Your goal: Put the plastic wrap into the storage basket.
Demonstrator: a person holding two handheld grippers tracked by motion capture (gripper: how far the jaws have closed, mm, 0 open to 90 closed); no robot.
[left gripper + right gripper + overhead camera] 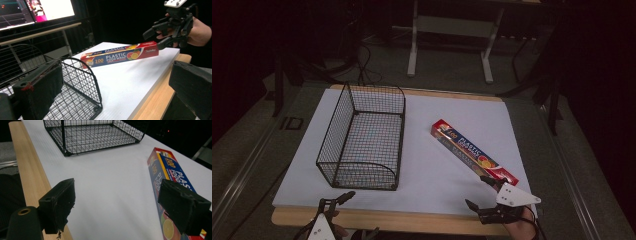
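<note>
The right hand-held gripper (482, 192), jaws wide, should straddle the wrap box (473, 151) squarely across its width; the left hand-held gripper (333, 204) waits open.

Both hand-held grippers black, skeletal linkage frames, blocky matte scuffed jaw pads; right gripper (484, 194) topped by grey three-cornered plate with dark screws, left gripper (343, 204) with similar pale plate, bare hand (200, 31) behind right one.

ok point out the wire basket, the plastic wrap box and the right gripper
wire basket (343, 120), high view, left mesh wall
plastic wrap box (464, 146), high view, blue top face
right gripper (479, 192), high view, between its fingers
</note>
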